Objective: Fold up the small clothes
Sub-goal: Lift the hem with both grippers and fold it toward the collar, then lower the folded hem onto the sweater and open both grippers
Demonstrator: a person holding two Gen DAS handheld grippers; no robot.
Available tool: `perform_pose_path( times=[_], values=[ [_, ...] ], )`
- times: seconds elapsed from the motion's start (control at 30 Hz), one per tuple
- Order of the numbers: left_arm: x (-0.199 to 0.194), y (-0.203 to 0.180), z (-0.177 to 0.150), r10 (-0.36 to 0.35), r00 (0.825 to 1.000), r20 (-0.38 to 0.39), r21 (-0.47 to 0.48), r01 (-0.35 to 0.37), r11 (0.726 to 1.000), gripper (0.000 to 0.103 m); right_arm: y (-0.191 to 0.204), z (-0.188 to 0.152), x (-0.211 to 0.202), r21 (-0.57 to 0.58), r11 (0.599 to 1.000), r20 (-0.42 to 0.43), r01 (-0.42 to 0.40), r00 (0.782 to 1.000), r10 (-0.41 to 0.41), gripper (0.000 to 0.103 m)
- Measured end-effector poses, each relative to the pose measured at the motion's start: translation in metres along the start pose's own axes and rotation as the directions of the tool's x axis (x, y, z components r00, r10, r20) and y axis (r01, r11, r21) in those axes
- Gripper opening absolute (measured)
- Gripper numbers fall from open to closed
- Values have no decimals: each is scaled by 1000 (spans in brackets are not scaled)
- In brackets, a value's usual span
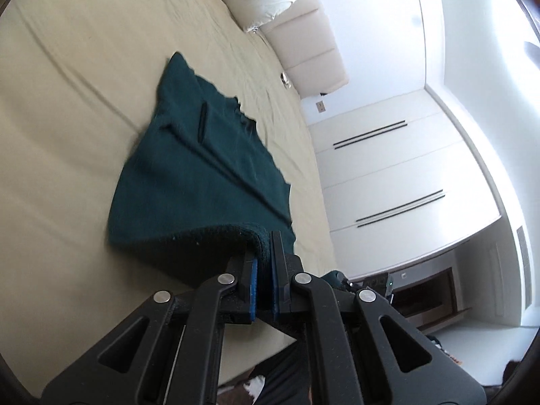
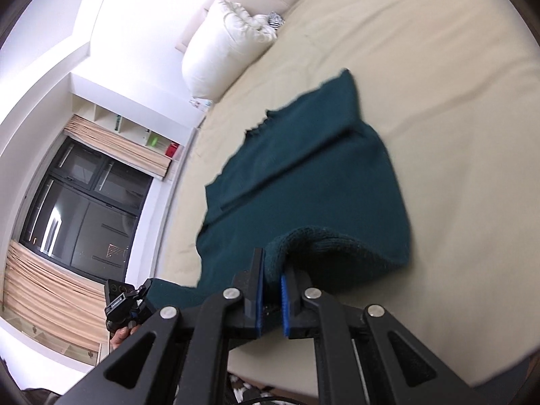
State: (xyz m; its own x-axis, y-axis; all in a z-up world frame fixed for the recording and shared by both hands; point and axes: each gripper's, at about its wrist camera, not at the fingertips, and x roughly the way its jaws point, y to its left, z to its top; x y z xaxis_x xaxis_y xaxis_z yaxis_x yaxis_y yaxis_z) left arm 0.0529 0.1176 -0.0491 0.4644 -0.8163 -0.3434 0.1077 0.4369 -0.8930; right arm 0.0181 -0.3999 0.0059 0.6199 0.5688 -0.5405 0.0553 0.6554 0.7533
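A dark teal knitted garment lies spread on a bed, roughly midway across the mattress and reaching toward its near edge. Its far part rests flat on the beige sheet, with a ragged far hem and a raised seam or fold running lengthwise. Its near edge is lifted off the bed and curls over in a thick, soft roll, sagging between two held corners.

The left hand-held gripper has its blue-padded fingers pressed together on one corner of that near edge. The right hand-held gripper pinches the other corner the same way, with the knit bunching up between its pads. In the right wrist view, the left tool and part of a hand show just beyond the bed's near edge.

Judging by the drape, the fabric is light, limp and fairly thick, probably a sweater knit. It should not slip easily from the pads, but it will stretch and droop in the middle, so holding it at both corners of one edge suits it, keeping the span taut while carrying it over toward the far hem.

A white pillow rests against the padded headboard at the bed's far corner. Beyond are white wardrobe doors and a dark window.
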Motion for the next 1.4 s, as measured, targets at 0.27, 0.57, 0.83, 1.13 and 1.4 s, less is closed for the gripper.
perform_pose_path(
  times=[0.27,0.57,0.83,1.13,1.4],
  values=[
    [44,7,83,0,999,39,-47,2,999,4,-2,75,47,66,998,46,-8,999,5,8],
    [109,22,180,52,997,60,-74,-48,996,4,-22,150,107,124,991,48,58,997,-64,9],
    [149,48,233,92,992,83,-111,-83,990,5,-49,190,150,178,978,40,112,992,-121,9],
    [195,95,262,220,975,39,-161,-211,964,8,-79,224,181,230,949,47,217,971,-234,31],
    [169,98,269,241,958,153,-161,-217,963,92,-78,212,148,215,951,187,222,946,-263,77]
  ],
)
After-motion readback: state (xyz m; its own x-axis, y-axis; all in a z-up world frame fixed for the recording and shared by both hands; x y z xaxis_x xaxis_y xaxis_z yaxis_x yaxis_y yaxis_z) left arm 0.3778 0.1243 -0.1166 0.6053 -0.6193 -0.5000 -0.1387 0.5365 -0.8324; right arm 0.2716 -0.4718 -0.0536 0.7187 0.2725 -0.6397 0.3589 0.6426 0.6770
